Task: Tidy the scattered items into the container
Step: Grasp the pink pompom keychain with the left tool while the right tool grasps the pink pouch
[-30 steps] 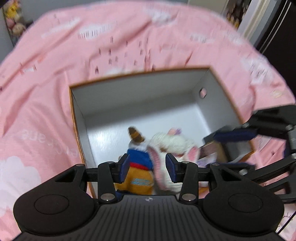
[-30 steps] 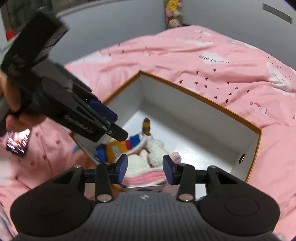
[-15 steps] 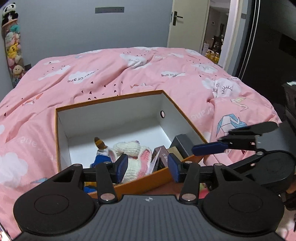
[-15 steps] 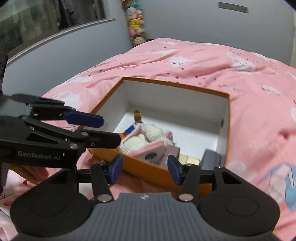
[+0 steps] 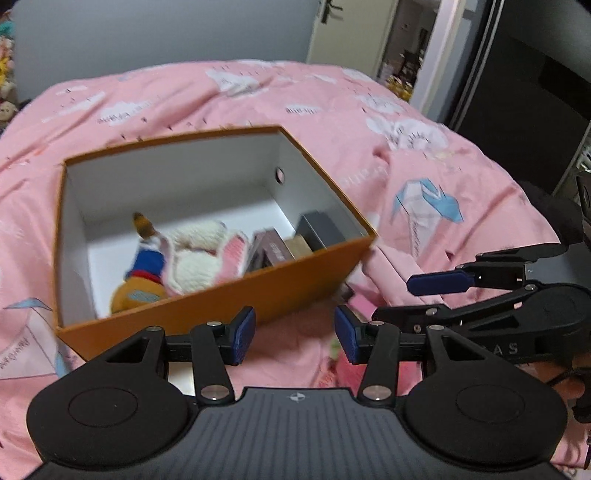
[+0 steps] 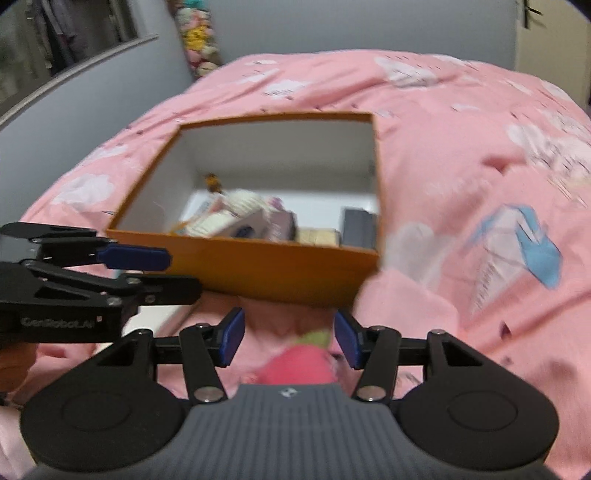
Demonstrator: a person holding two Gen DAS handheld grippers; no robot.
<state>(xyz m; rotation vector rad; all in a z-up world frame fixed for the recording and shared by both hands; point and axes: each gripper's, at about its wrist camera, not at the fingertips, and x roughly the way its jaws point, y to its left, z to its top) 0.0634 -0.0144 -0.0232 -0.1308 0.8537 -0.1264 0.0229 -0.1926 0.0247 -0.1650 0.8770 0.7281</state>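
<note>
Now | left tongs [image 5: 294, 334], right tongs [image 6: 290, 336] spread, empty | cardboard box [image 5: 258, 291] rectangular, orange

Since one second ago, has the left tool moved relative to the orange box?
Yes. The left tool has pulled back from above the orange box; its fingers now sit outside the near wall.

The box [image 5: 207, 295] sits on the bed [image 5: 424, 177]. Inside it, the doll [image 5: 142, 273] lies at nine o'clock, the knitted toy [image 5: 195, 258] beside it, and small boxes [image 5: 317, 230] at three o'clock. The door [image 5: 347, 29] stands beyond the bed at one o'clock.
</note>
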